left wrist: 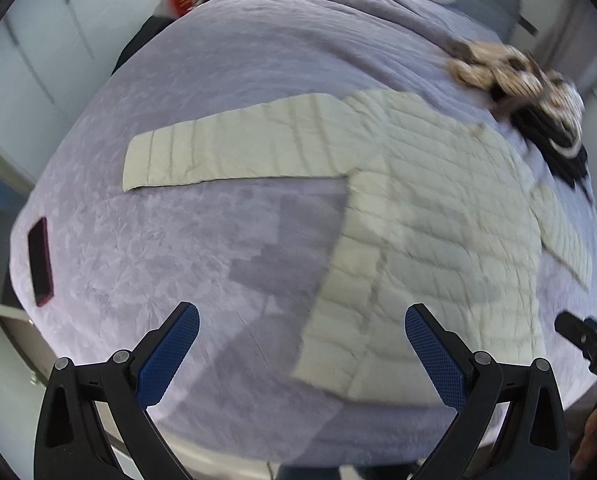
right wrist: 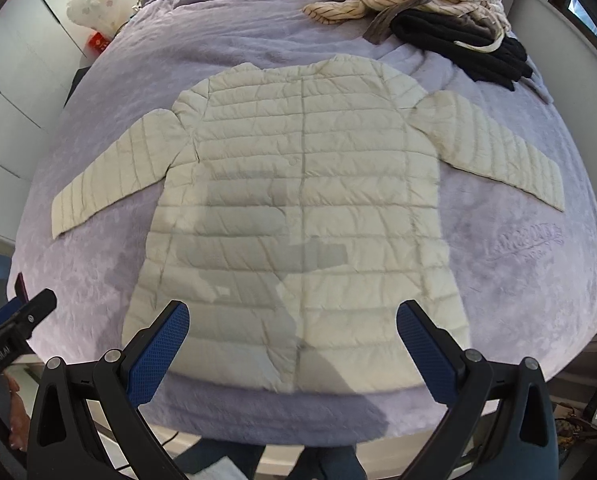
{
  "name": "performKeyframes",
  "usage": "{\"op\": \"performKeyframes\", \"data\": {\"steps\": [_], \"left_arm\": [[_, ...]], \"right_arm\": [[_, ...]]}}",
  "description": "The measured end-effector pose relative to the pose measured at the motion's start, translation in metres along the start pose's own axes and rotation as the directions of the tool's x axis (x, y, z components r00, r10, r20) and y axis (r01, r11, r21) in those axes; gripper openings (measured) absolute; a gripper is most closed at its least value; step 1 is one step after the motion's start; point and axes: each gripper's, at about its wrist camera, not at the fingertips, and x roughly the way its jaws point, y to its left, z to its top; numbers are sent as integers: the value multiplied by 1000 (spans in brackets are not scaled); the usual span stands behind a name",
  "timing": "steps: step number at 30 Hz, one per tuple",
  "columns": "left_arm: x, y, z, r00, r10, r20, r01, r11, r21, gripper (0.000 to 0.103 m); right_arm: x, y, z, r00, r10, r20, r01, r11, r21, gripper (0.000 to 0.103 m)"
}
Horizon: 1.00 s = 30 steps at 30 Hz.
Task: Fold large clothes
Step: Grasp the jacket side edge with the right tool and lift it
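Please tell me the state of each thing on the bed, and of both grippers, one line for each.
quilted jacket: spread flat, sleeves out, not yet folded.
left gripper: open, holding nothing.
right gripper: open, holding nothing.
pile of clothes: crumpled, unfolded, at the far end.
phone: lying flat, screen dark.
purple blanket: spread over the bed.

Jacket [right wrist: 298, 208] on bed [right wrist: 518, 248], clothes [right wrist: 438, 8] behind

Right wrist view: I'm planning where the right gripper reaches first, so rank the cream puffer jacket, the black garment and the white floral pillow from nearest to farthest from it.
1. Cream puffer jacket, spread flat just ahead of the right gripper.
2. Black garment, far right of the bed.
3. White floral pillow, far left, beyond the bed's corner.
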Motion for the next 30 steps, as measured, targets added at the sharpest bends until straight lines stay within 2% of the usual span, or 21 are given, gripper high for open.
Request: {"op": "performKeyframes", "data": {"steps": [6,9,12,17,20,24,25,26,27,28,29,30], "left_arm": [[47,57,35,999,-43,10,44,992,-115,103],[74,81,49,998,-63,10,64,984,-168,103],[99,100,62,995,-95,16,96,971,-217,103],[132,125,78,988,-147,52,156,939,-305,103],[148,135,85,981,-178,80,194,922,-335,103],[170,151,92,958,-258,125,286,878,-385,103],[176,155,93,955,-267,131,297,868,-398,103],[180,158,94,953,-272,135,304,861,-409,103],[186,162,96,950,-278,141,311,852,-422,103],[191,165,96,949,-280,145,315,845,-432,103],[198,168,98,947,-283,149,320,837,-443,103],[204,169,99,947,-285,150,322,832,-451,103]], "right_arm": [[42,32,36,994,101,-30,-100,995,21,103],[61,58,54,992,124,-9,-124,991,-48,103],[85,88,72,992,118,-36,-122,985,-121,103],[132,130,105,988,119,-100,-138,966,-218,103],[154,153,125,987,134,-87,-152,956,-250,103],[183,174,150,980,193,-52,-200,947,-250,100],[192,179,156,980,195,-47,-200,948,-249,92],[201,184,162,979,196,-49,-202,948,-245,72],[211,189,167,977,206,-62,-215,948,-236,63],[216,190,169,972,222,-75,-234,945,-228,41],[226,193,172,964,248,-93,-262,940,-216,27],[234,196,175,960,260,-99,-276,937,-212,24]]}}
